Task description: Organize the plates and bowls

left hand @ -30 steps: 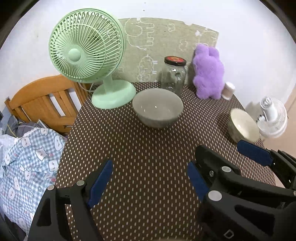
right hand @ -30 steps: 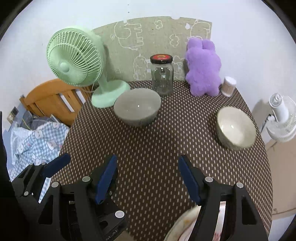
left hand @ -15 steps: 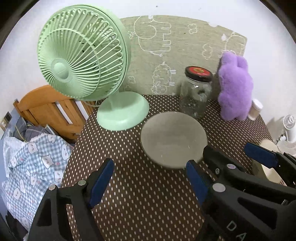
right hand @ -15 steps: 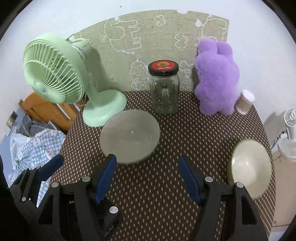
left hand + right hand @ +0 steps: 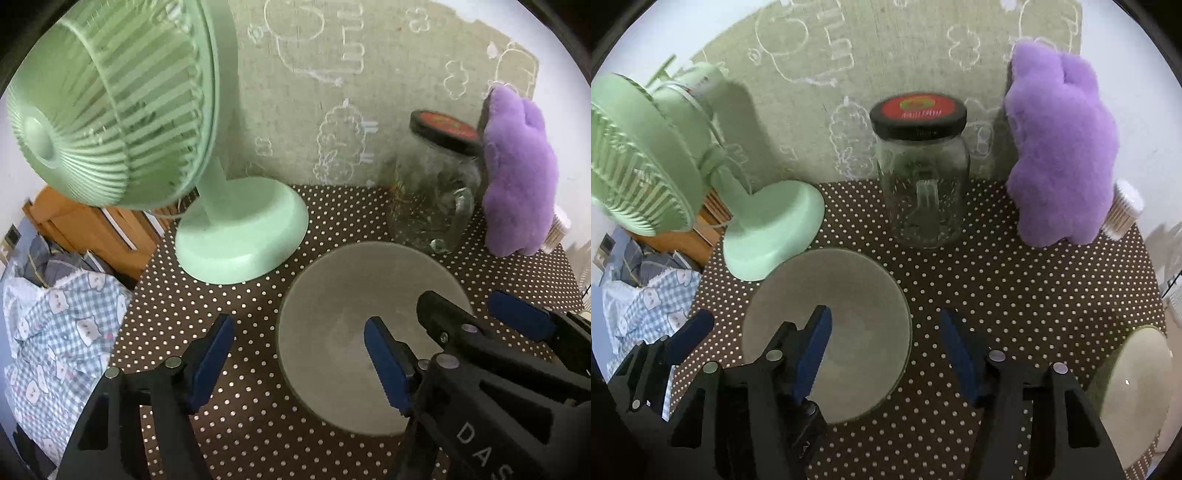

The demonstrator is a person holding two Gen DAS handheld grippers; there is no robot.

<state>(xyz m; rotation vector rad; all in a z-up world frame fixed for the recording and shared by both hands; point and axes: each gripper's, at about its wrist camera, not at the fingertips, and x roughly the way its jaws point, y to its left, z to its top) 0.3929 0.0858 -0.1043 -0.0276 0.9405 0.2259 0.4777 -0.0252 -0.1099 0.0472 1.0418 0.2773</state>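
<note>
A grey bowl (image 5: 343,295) stands upright on the dotted brown tablecloth (image 5: 221,295). My left gripper (image 5: 299,358) straddles the bowl's left rim, one blue pad inside and one outside; its jaws are closing and the pads are clear of the rim. My right gripper (image 5: 884,352) straddles the right rim of the same grey bowl (image 5: 849,291), jaws also closing, with the pads off the rim. A cream bowl (image 5: 1134,384) sits apart at the table's right edge.
A green desk fan (image 5: 236,229) stands just left of the grey bowl. A glass jar (image 5: 923,184) with a black and red lid, a purple plush toy (image 5: 1060,155) and a small white container (image 5: 1123,210) line the back. A checked cloth (image 5: 59,325) lies beyond the left table edge.
Both grippers have moved forward and down over the table until each straddles a rim of the grey bowl. Their jaws have narrowed. The cream bowl has slid toward the right edge of the view.
</note>
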